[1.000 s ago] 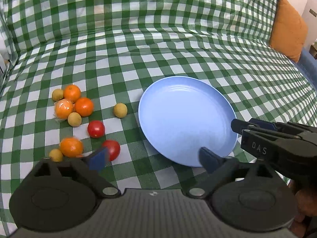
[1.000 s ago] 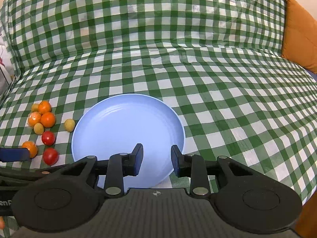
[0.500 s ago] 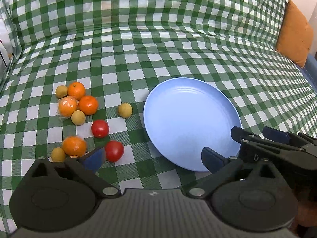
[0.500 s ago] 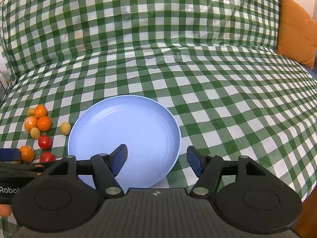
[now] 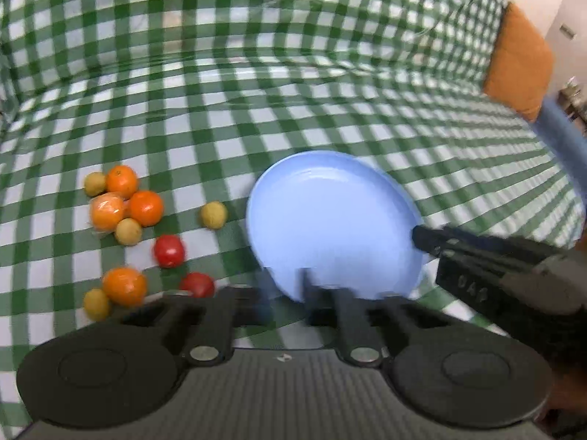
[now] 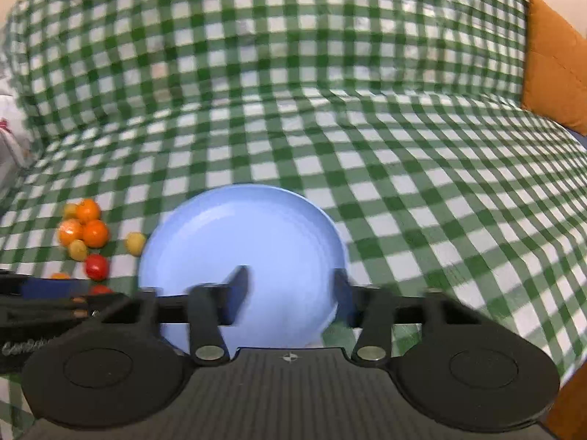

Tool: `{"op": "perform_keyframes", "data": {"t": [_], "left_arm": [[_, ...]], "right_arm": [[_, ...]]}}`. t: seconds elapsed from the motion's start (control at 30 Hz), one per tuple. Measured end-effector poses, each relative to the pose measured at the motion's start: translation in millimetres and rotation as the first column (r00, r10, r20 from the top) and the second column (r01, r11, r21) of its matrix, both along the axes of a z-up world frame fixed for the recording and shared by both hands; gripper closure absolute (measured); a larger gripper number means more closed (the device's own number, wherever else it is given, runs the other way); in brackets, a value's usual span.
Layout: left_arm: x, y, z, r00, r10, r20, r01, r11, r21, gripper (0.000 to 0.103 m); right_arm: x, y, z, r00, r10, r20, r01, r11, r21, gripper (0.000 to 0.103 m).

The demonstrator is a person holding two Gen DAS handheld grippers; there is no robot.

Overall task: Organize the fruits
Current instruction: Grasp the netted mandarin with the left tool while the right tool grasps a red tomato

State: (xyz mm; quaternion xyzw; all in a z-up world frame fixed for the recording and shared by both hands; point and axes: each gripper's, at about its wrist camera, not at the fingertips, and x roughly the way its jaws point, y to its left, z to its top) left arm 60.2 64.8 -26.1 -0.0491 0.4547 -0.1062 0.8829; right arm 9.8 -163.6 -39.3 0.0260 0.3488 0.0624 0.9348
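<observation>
An empty blue plate [image 5: 330, 216] lies on the green checked cloth; it also shows in the right wrist view [image 6: 249, 234]. Left of it lie several oranges [image 5: 146, 208], small yellow fruits [image 5: 213, 215] and two red tomatoes [image 5: 169, 250], also seen small in the right wrist view [image 6: 95, 233]. My left gripper [image 5: 284, 293] hovers over the plate's near edge, its fingers blurred and close together with a small gap, holding nothing. My right gripper [image 6: 290, 286] is open and empty over the plate's near part. It appears from the side in the left wrist view [image 5: 477, 256].
The green-and-white checked cloth [image 6: 403, 146] covers a sofa seat and its back. An orange cushion [image 5: 519, 62] stands at the far right, also in the right wrist view [image 6: 554, 69]. A white object [image 6: 7, 139] sits at the left edge.
My left gripper's fingers have closed from wide apart to nearly together, empty. My right gripper opened, then narrowed a little. Both views shifted slightly and are motion-blurred.
</observation>
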Motion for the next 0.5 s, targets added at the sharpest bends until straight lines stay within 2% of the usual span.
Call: {"op": "perform_keyframes", "data": {"t": [0.07, 0.2, 0.23, 0.3, 0.37, 0.43, 0.5], "left_arm": [[3.8, 7.8, 11.7, 0.999, -0.044, 0.023, 0.044, 0.999, -0.026, 0.099], [15.9, 42.2, 42.9, 0.989, -0.141, 0.040, 0.143, 0.989, -0.042, 0.098], [17.5, 59.5, 50.4, 0.990, -0.129, 0.048, 0.132, 0.990, -0.048, 0.098], [22.1, 89.3, 57.3, 0.995, -0.085, 0.053, 0.089, 0.994, -0.065, 0.097], [32.8, 115.5, 55.6, 1.000, -0.019, 0.023, 0.020, 0.996, -0.083, 0.096], [44.1, 139.2, 47.4, 0.998, 0.052, -0.026, -0.054, 0.995, -0.089, 0.095], [51.6, 156.2, 37.2, 0.990, 0.118, -0.077, -0.125, 0.988, -0.095, 0.088]], "right_arm": [[-2.2, 6.6, 3.0, 0.999, 0.032, 0.017, -0.032, 0.999, 0.019, 0.087], [-0.1, 28.5, 14.5, 0.990, 0.134, 0.034, -0.135, 0.990, 0.034, 0.086], [2.1, 35.9, 18.6, 0.985, 0.167, 0.029, -0.168, 0.985, 0.040, 0.086], [7.8, 55.3, 29.7, 0.968, 0.247, 0.034, -0.249, 0.967, 0.053, 0.069], [15.5, 78.5, 35.2, 0.945, 0.325, 0.032, -0.326, 0.945, 0.039, 0.056], [27.2, 106.1, 30.4, 0.917, 0.398, 0.007, -0.398, 0.917, 0.007, 0.055], [31.5, 128.4, 25.1, 0.897, 0.442, -0.008, -0.442, 0.897, -0.007, 0.055]]}}
